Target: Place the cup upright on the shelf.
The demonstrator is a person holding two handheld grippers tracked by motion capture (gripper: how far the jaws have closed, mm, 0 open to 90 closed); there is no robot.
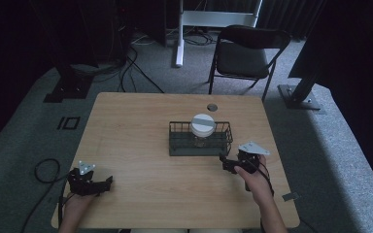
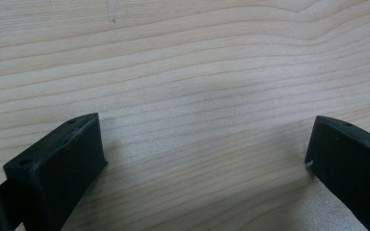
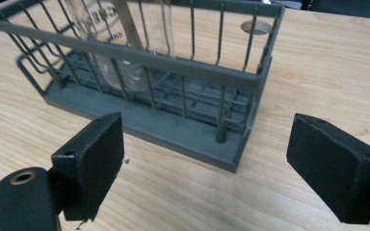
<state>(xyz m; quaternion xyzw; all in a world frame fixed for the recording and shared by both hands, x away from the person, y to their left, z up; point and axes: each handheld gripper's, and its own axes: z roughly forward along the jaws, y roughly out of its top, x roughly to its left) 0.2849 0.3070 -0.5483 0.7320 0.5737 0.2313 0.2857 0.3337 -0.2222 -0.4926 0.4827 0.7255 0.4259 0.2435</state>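
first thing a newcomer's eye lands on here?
The dark wire basket right of centre on the wooden table, with a clear jar capped by a white lid standing in it. Next, the right gripper, jaws open, just off the basket's near right corner, and the left gripper, open over bare wood at near left.

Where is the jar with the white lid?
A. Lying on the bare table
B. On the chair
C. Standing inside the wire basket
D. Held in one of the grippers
C: the jar stands upright inside the dark wire basket, and both the left gripper and the right gripper are open with nothing between their jaws.
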